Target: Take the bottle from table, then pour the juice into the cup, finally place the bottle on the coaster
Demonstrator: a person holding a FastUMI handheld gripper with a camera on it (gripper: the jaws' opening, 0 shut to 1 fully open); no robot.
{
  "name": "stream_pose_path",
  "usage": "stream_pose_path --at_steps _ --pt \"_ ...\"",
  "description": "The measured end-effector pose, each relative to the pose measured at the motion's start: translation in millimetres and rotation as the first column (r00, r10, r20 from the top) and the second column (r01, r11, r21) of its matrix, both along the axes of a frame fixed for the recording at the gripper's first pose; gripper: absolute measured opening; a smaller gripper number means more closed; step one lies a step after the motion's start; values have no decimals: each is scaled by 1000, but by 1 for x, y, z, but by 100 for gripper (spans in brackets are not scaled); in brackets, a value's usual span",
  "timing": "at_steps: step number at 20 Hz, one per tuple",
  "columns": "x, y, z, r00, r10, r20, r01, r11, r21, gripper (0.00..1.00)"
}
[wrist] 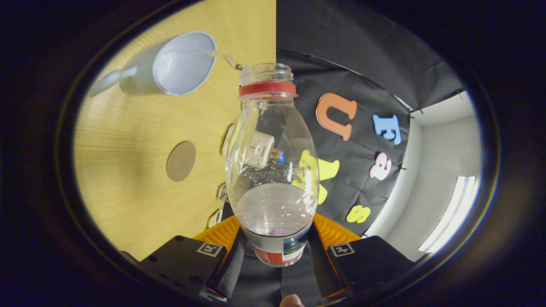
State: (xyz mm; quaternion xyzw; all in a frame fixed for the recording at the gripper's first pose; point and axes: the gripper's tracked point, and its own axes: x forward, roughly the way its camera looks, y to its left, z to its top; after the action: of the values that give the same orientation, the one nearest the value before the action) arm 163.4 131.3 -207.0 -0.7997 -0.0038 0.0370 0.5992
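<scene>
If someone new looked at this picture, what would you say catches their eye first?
Most striking is the clear bottle with a red neck ring, clamped between the gripper fingers and tipped toward the table. A thin stream of clear liquid runs from its open mouth into the grey cup just beyond it. A round brown coaster lies bare on the wooden table, beside the bottle's body.

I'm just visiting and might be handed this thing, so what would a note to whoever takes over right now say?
Gripper: shut on the bottle, holding it tipped toward the cup.
Bottle: cap off, nearly empty; a thin stream runs from its mouth into the cup.
Coaster: bare on the table, nearer the fingers than the cup.
Done: bottle picked up, pour almost finished.
Left: right the bottle and set it on the coaster.
</scene>
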Motion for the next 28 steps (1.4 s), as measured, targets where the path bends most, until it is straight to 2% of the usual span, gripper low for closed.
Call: stream_pose_path --at_steps 16,28 --pt "14 -2 25 999 11 44 -9 999 -50 76" --pt "17 12 37 996 55 72 -47 994 -103 76"
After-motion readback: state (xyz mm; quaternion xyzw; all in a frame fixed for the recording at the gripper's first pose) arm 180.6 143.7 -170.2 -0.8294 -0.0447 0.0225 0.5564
